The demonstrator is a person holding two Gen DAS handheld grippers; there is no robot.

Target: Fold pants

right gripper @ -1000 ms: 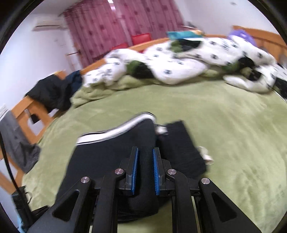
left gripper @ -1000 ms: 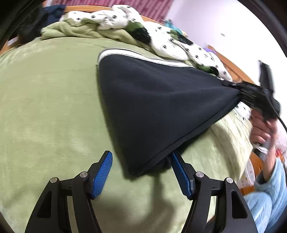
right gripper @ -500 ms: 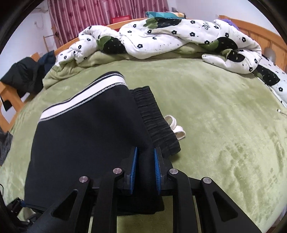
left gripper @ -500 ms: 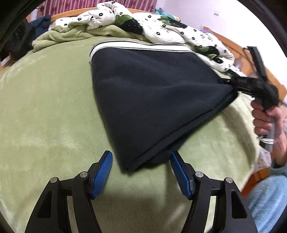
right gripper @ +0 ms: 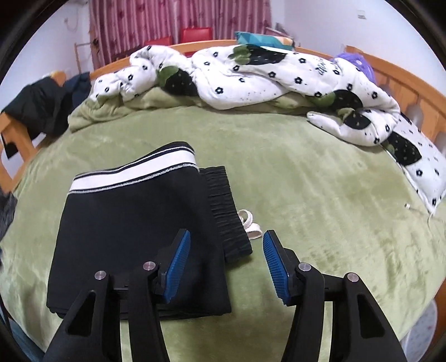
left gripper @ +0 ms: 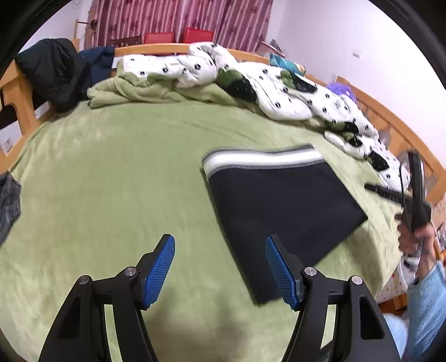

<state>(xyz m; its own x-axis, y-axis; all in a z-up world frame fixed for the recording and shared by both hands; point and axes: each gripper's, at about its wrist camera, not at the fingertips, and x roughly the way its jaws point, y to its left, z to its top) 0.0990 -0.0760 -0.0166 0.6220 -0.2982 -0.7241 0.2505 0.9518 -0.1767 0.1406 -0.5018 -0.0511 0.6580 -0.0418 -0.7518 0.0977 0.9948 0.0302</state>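
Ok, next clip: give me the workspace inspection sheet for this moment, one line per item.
Surface: green blanket covering the bed, lightly rumpled.
Job's things: black pants folded into a flat rectangle, white-striped cuff on top at the far end; waistband and white drawstring stick out on the right side.
Clutter: flower-print quilt and a bunched green blanket heaped at the far edge; dark jackets over the bed frame.
Grippers: left gripper and right gripper, jaws apart, holding nothing.
Cables: black cable running along the right gripper.
Surroundings: wooden bed frame, pink curtains, white walls.
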